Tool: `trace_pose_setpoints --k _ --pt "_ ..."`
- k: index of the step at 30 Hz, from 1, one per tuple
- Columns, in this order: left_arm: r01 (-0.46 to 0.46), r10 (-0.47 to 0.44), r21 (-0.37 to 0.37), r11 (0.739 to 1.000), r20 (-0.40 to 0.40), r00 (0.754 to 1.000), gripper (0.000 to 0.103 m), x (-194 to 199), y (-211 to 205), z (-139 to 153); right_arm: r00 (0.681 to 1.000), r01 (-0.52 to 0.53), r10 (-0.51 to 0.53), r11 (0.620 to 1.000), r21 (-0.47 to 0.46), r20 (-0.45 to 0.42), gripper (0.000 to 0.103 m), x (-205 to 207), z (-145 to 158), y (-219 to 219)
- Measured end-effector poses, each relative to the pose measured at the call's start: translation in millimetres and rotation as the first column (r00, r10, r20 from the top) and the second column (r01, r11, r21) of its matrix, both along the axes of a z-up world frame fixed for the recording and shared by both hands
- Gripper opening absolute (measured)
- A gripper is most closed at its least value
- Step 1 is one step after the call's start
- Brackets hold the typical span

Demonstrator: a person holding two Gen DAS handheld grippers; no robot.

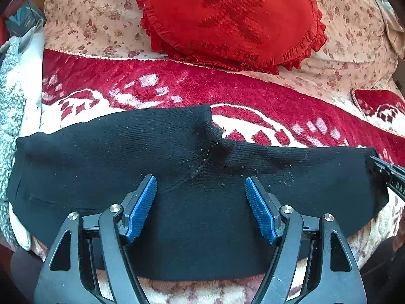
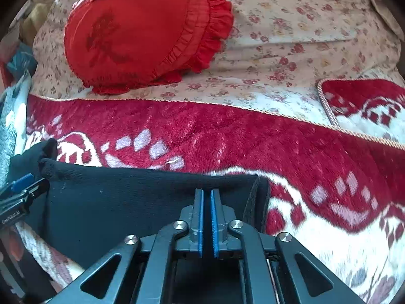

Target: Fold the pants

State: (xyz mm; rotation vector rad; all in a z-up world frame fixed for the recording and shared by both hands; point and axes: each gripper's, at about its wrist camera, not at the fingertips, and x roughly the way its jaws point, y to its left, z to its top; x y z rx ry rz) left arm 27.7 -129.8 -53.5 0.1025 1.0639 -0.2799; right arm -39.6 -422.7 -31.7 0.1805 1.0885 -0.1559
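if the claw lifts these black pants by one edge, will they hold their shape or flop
Likely flop: the black pants look like a soft ribbed knit, already dimpled near the middle and draping over the red blanket. Probably light, since they lie thin. Pushing may bunch them rather than slide them, as the blanket looks plush. The left claw is open over them; the right claw looks nearly closed.

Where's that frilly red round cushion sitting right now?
The frilly red round cushion lies on the floral beige bedspread at the far side, beyond the red-and-white plush blanket where the black knitted pants are spread.
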Motion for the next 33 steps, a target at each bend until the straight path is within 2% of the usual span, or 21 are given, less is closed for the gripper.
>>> trace_pose_setpoints --k 6,11,13,15,18,20,23,27,33 --pt "0.000 0.001 -0.033 0.999 0.023 1.000 0.073 -14 1 14 0.999 -0.033 0.033 0.999 0.002 0.022 0.013 -25 15 15" --pt "0.028 -0.027 -0.056 0.998 0.022 0.999 0.073 -32 -9 14 0.999 -0.038 0.038 0.999 0.034 -0.004 0.015 -34 4 22" --pt "0.046 -0.047 -0.085 0.995 -0.010 0.999 0.073 -36 -15 7 0.998 -0.047 0.048 0.998 0.042 -0.038 0.019 -36 -8 23" --pt "0.071 -0.079 -0.109 0.991 -0.071 0.994 0.073 -37 -23 -8 0.998 -0.054 0.055 0.997 0.046 -0.024 0.019 -37 -9 21" --pt "0.081 -0.083 -0.055 0.995 -0.021 0.996 0.073 -43 -32 -10 0.998 -0.051 0.054 0.997 0.065 -0.031 0.021 -39 -2 17" --pt "0.093 -0.095 -0.052 0.994 -0.031 0.995 0.073 -45 -36 -7 0.999 -0.043 0.043 0.998 0.049 -0.002 0.022 -44 9 10" --pt "0.088 -0.094 -0.121 0.989 -0.051 0.994 0.073 -51 -36 0 1.000 -0.014 0.014 0.999 0.039 0.013 0.023 -49 17 -3" --pt "0.099 -0.113 -0.166 0.981 -0.077 0.991 0.073 -62 -50 9 1.000 0.015 -0.015 1.000 0.017 0.005 0.027 -47 21 -19" --pt "0.071 -0.147 -0.309 0.948 -0.229 0.962 0.073 -85 -76 2 1.000 0.019 -0.019 0.998 0.063 -0.004 0.027 -40 17 -35"
